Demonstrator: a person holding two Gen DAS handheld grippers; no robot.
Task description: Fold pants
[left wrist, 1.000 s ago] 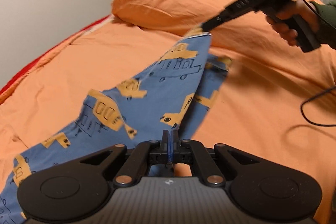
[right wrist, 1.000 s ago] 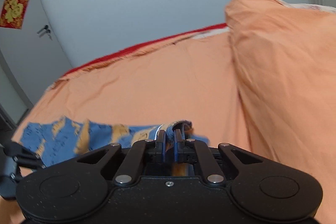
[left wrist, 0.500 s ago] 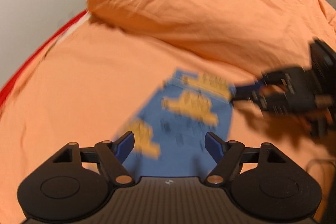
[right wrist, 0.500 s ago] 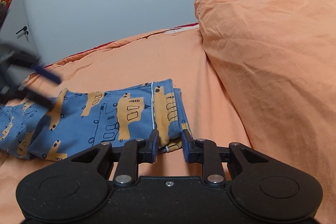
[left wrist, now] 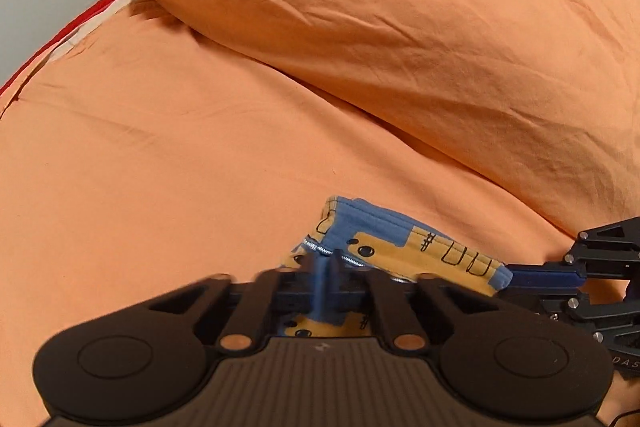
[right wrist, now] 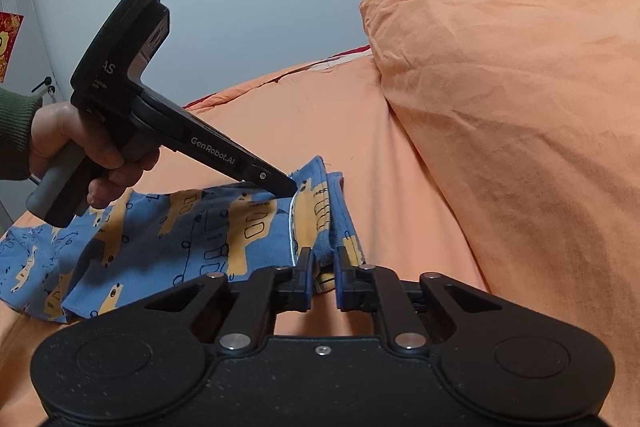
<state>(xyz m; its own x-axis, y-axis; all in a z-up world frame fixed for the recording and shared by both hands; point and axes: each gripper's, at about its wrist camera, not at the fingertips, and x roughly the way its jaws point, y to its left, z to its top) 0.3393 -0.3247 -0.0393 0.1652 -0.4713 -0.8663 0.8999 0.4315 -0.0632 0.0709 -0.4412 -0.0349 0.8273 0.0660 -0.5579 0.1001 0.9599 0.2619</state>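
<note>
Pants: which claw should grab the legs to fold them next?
Probably the left claw: the legs of the pants lie beneath its hand; the right claw pinches the waist, farther off.

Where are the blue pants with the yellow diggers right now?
The pants lie on the orange bed sheet, left of the big orange duvet in the right wrist view, with both grippers at their edge.

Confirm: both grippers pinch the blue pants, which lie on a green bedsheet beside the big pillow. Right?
Not quite: the bedsheet is orange, not green, as the right wrist view shows. The rest holds: the left gripper and right gripper both pinch the blue pants, which lie beside the big pillow.
</note>
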